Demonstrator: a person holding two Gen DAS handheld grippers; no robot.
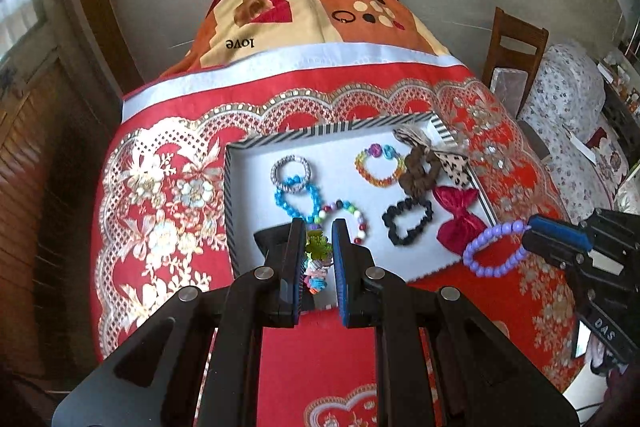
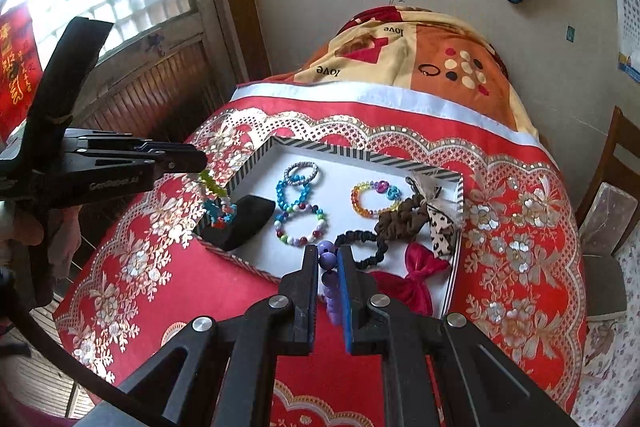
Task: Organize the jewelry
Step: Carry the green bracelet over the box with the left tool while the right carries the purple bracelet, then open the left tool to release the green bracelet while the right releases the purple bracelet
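Currently, step: both grippers carrying pieces toward the striped tray point(image 1: 256, 140)
left gripper point(image 1: 319, 227): closed on charm bracelet point(image 1: 317, 259), hanging at the tray's near-left corner
right gripper point(image 2: 329, 254): clamped on purple bead bracelet point(image 2: 331, 285), held at the tray's near edge
tray contents: blue bead bracelet point(image 1: 296, 197), rainbow bracelet point(image 1: 380, 165), black scrunchie point(image 1: 408, 223), red bow point(image 1: 456, 215)
next, likely: lower each over bare white floor, release without tangling neighbours
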